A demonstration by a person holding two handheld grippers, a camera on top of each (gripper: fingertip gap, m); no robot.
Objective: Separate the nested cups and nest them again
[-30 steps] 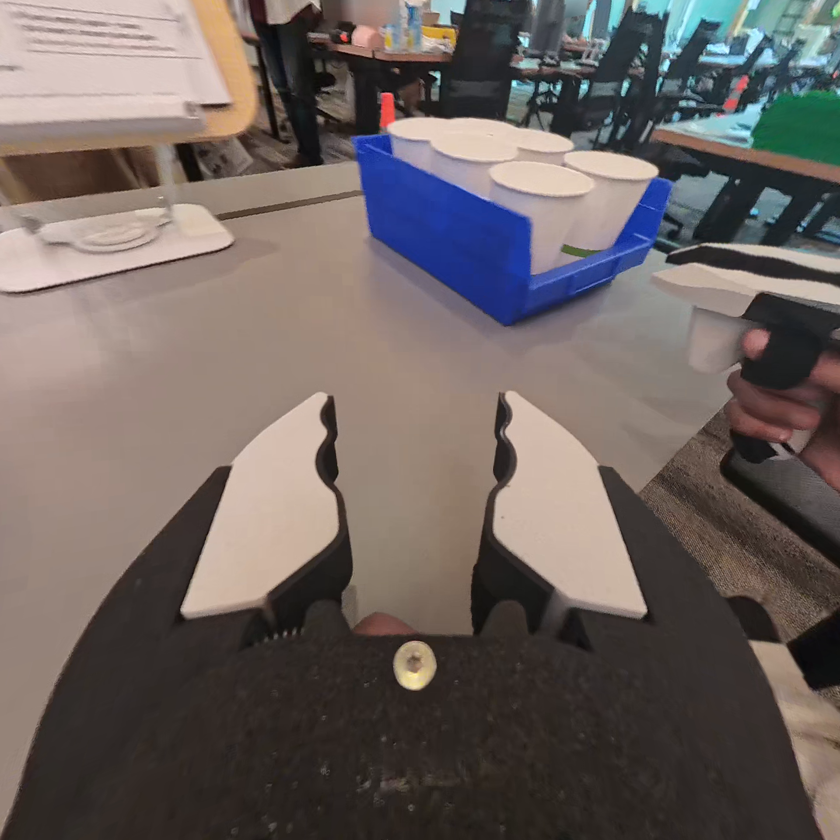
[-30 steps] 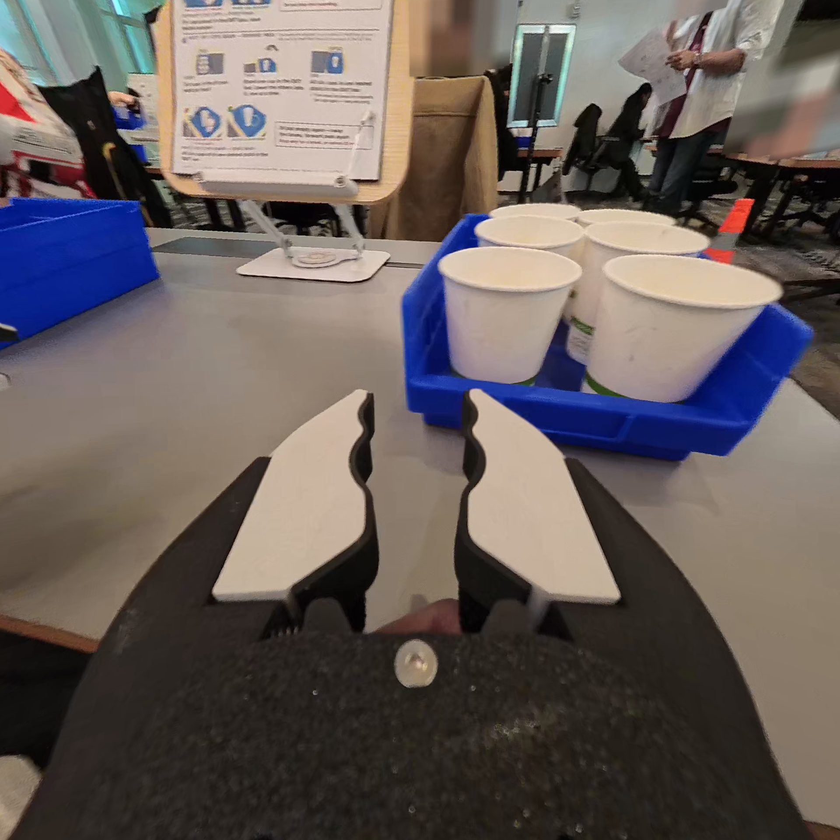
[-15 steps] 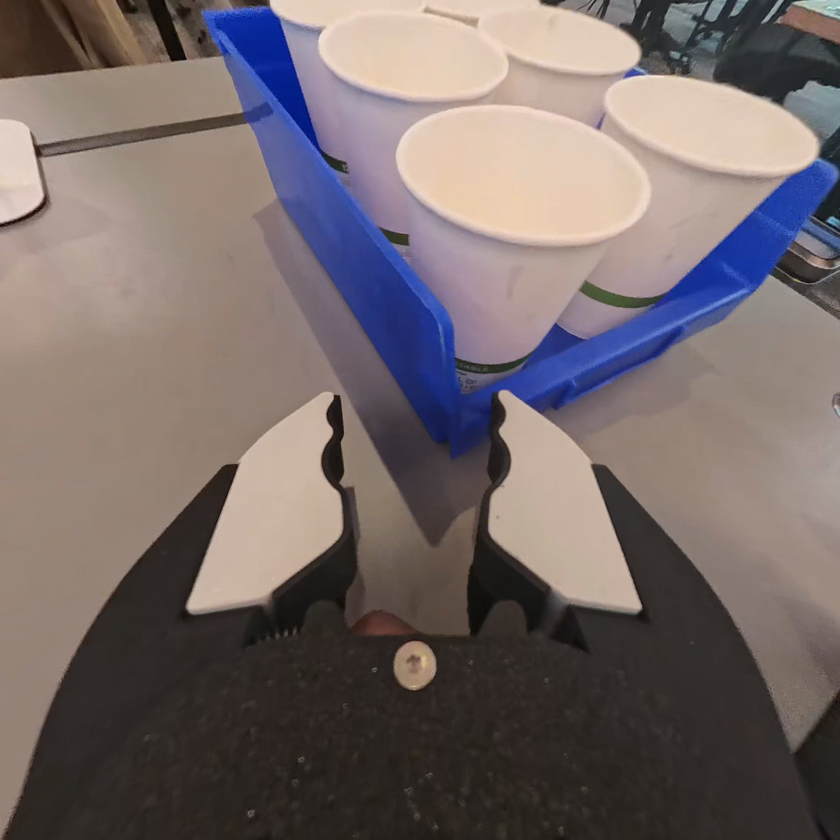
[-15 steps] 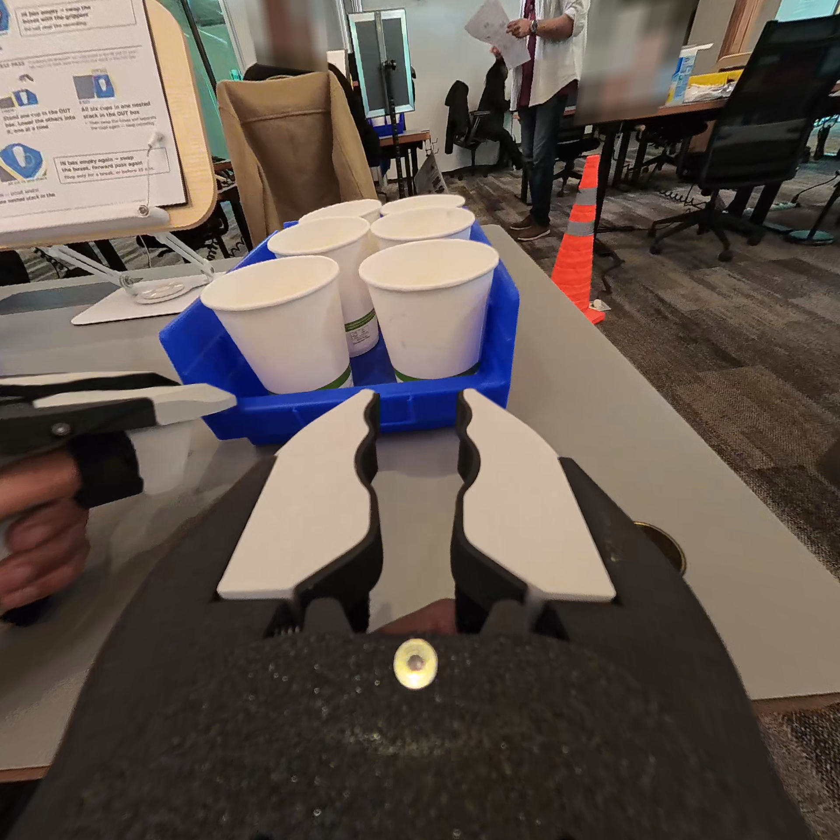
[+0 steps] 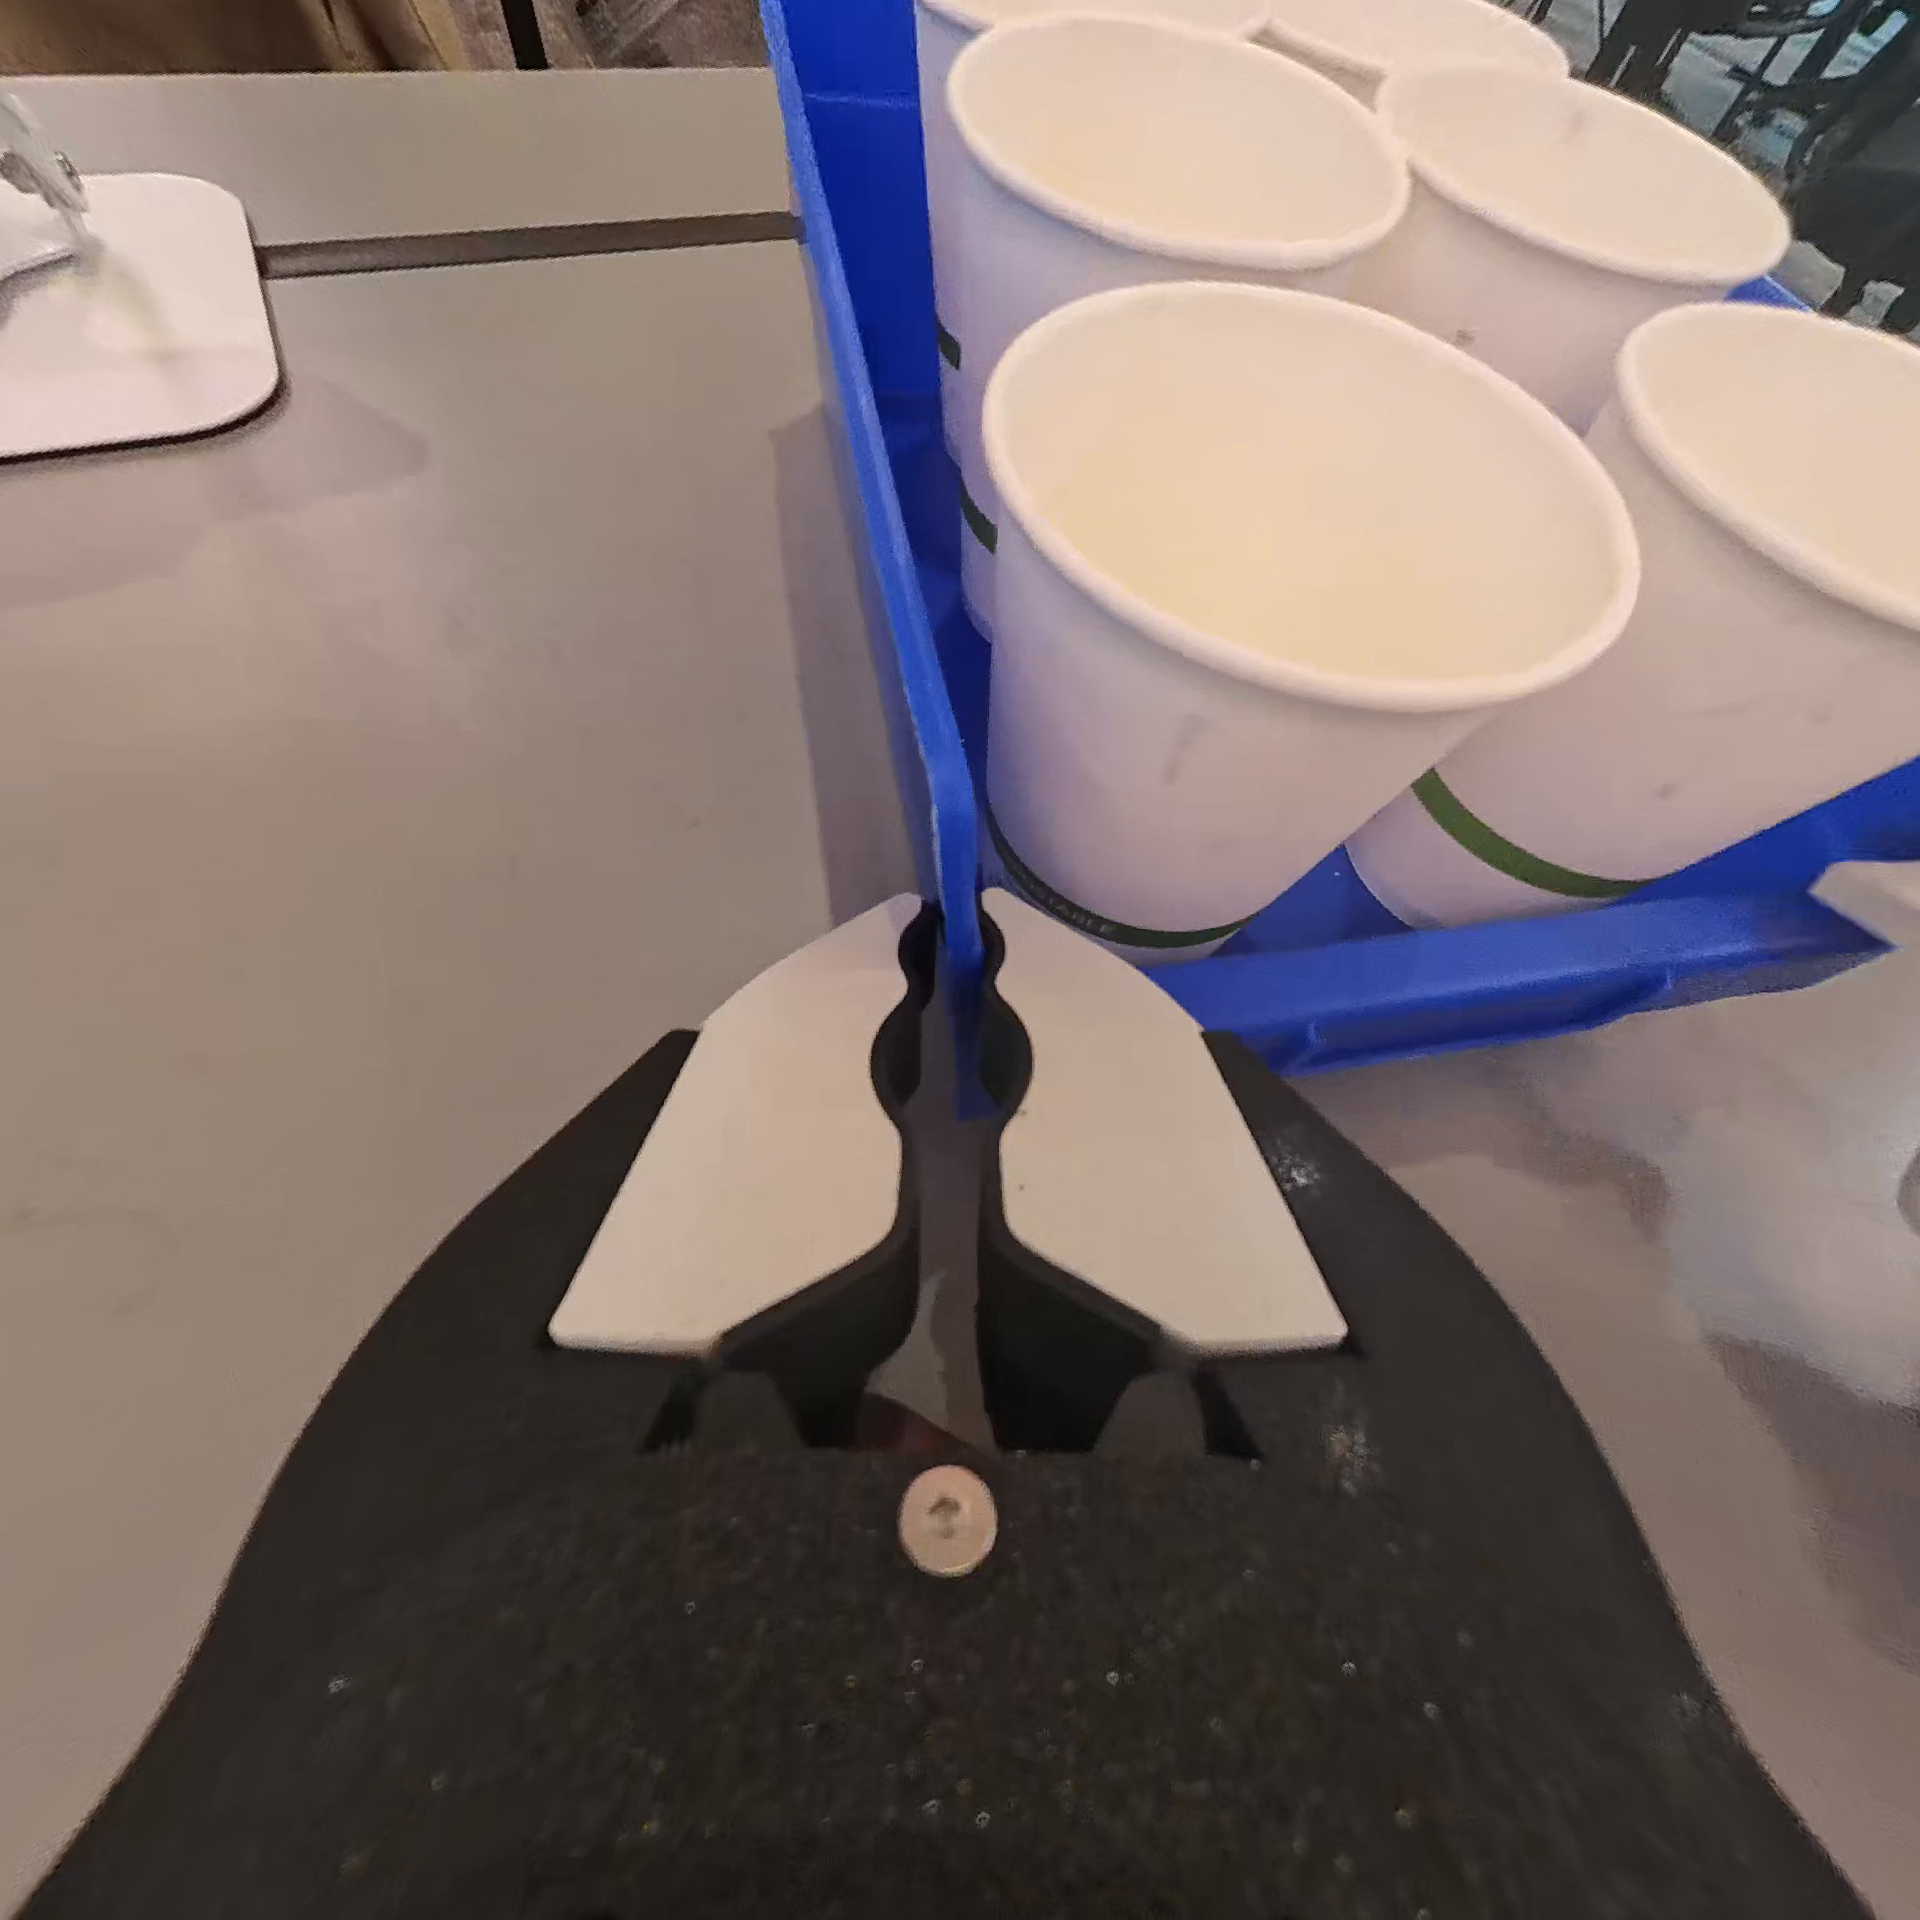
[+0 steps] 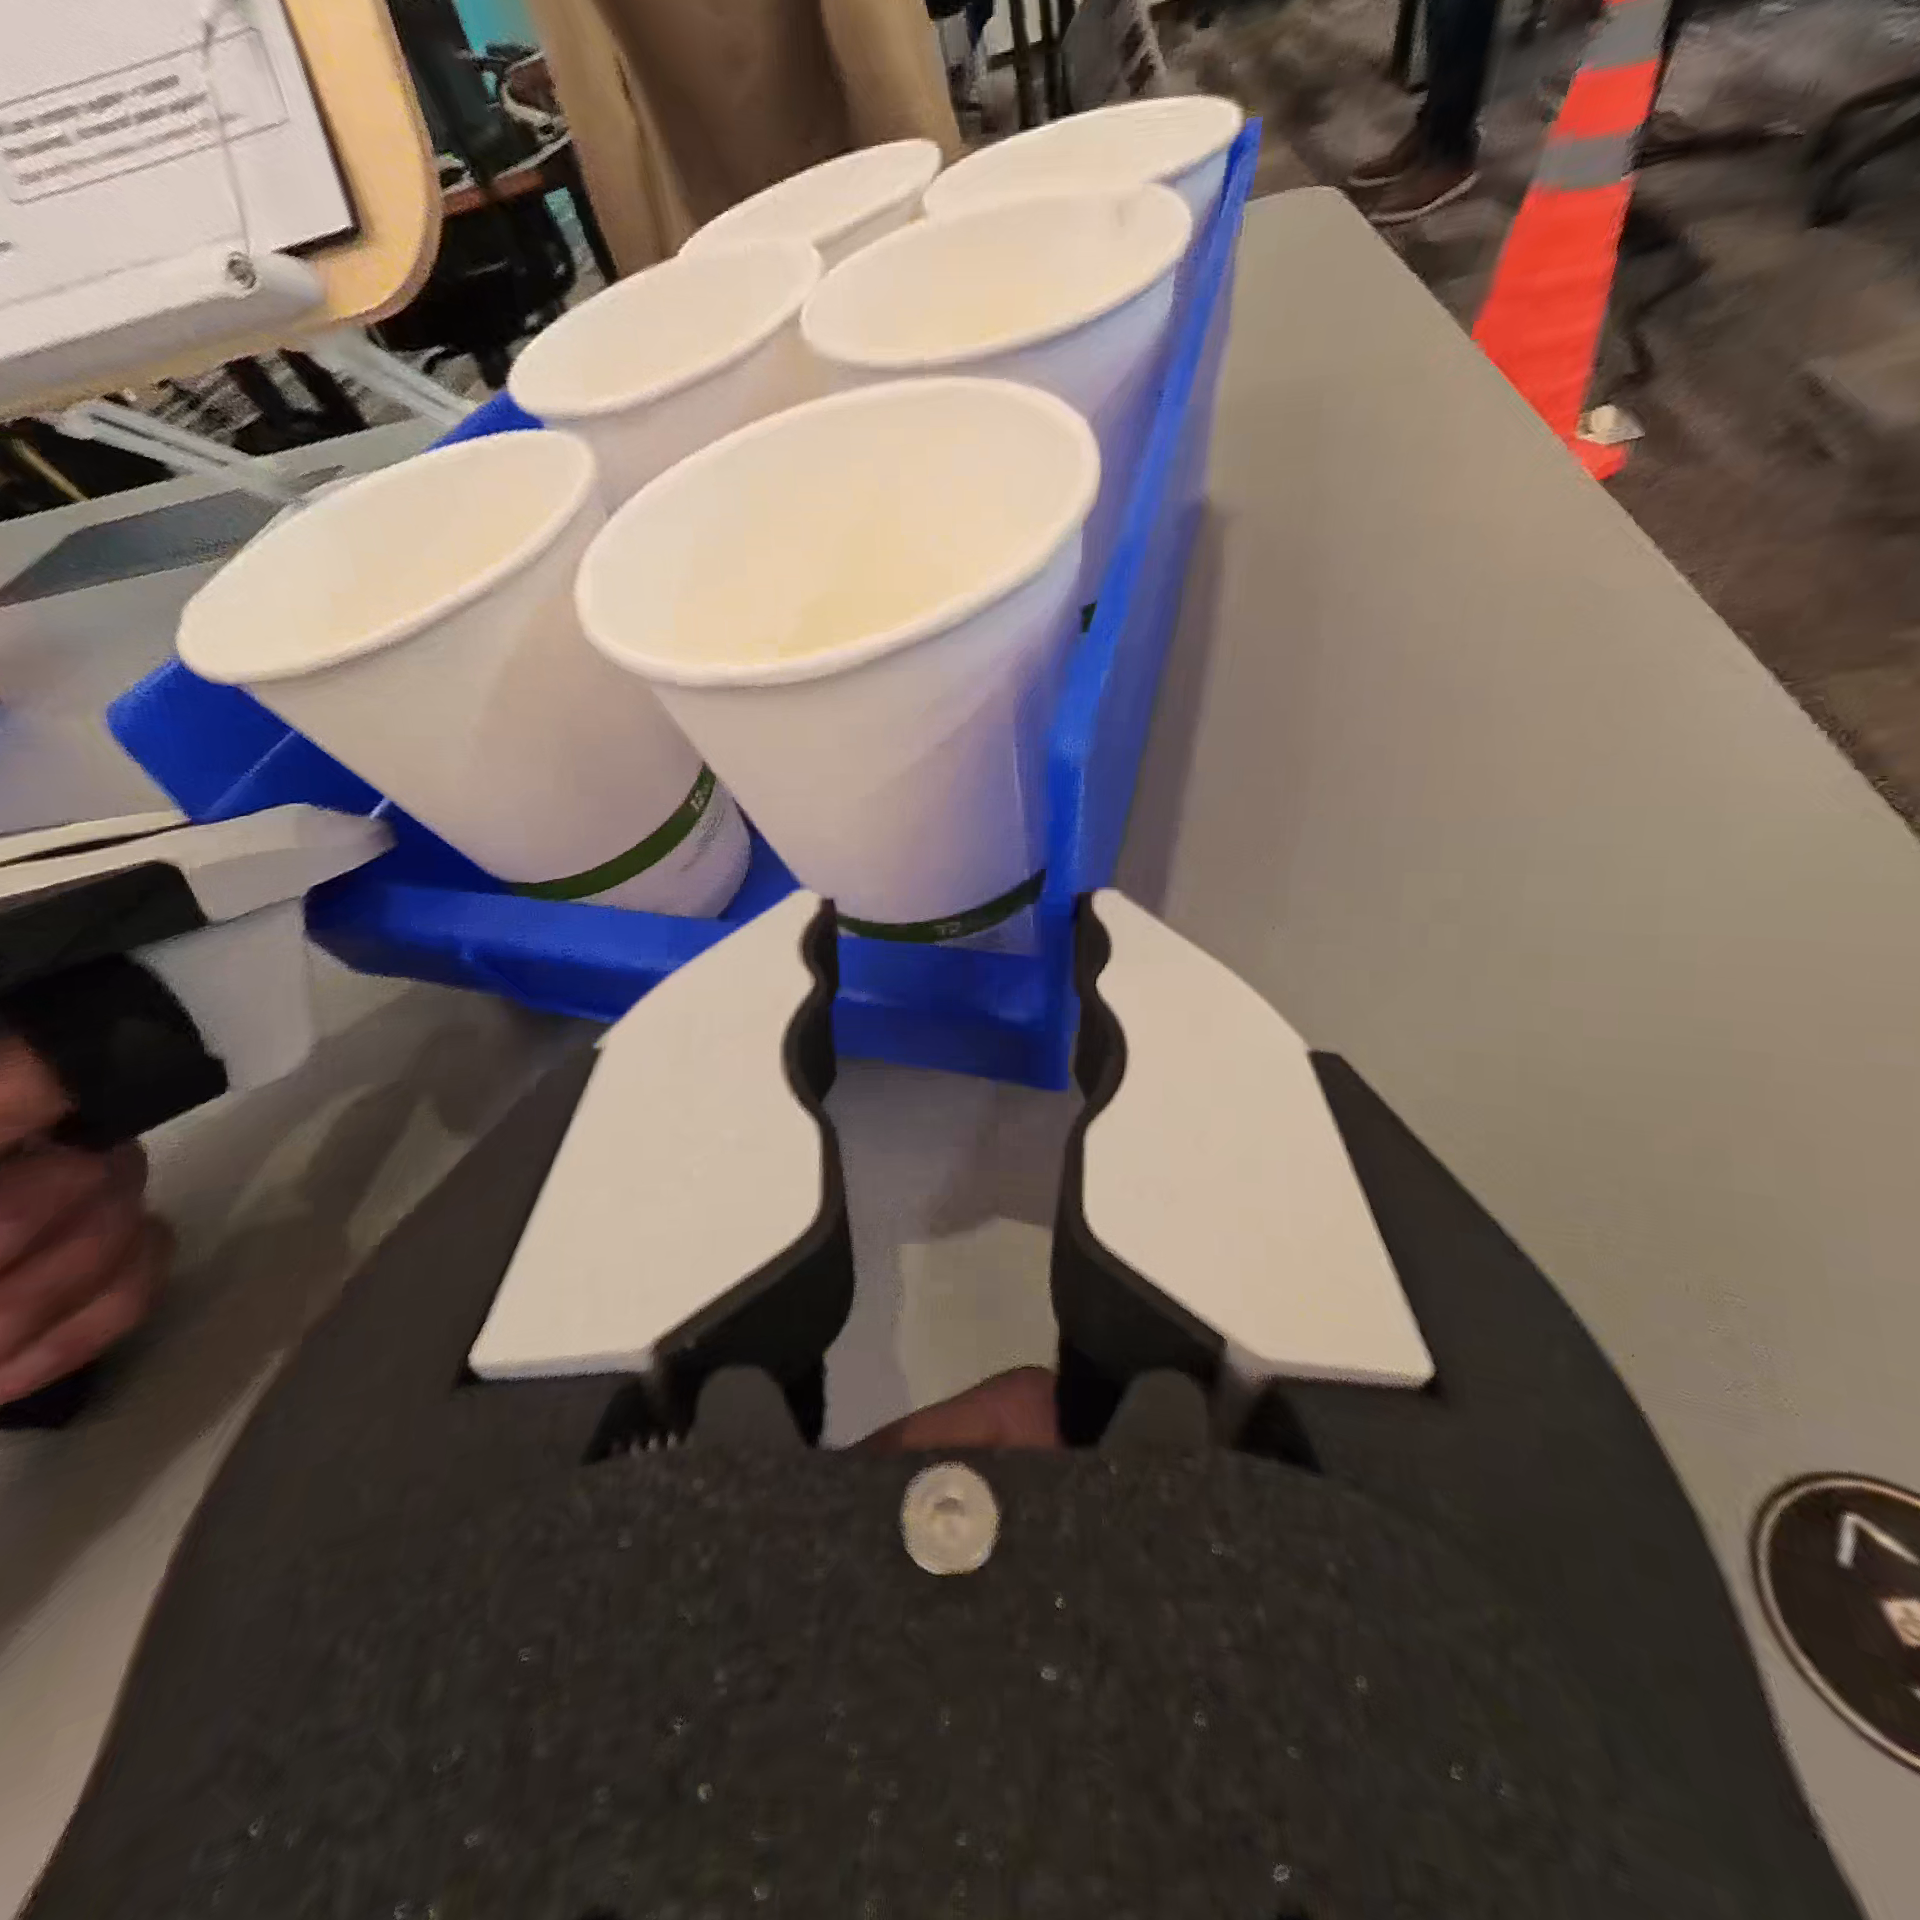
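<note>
My left gripper (image 5: 958,920) pinches the blue plastic bin (image 5: 873,436) wall to steady it, while my right gripper (image 6: 951,914) gapes, empty, toward the nearest white paper cup (image 6: 862,665).

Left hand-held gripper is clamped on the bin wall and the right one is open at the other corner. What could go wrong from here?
1. The left hand-held gripper pinches only the thin corner edge of the blue bin; a pull could let it slip off.
2. The six paper cups stand loose and tall above the low wall, so a jerk may topple them.
3. The right hand-held gripper straddles the bin corner close to the nearest cup and could crush it when closing.
</note>
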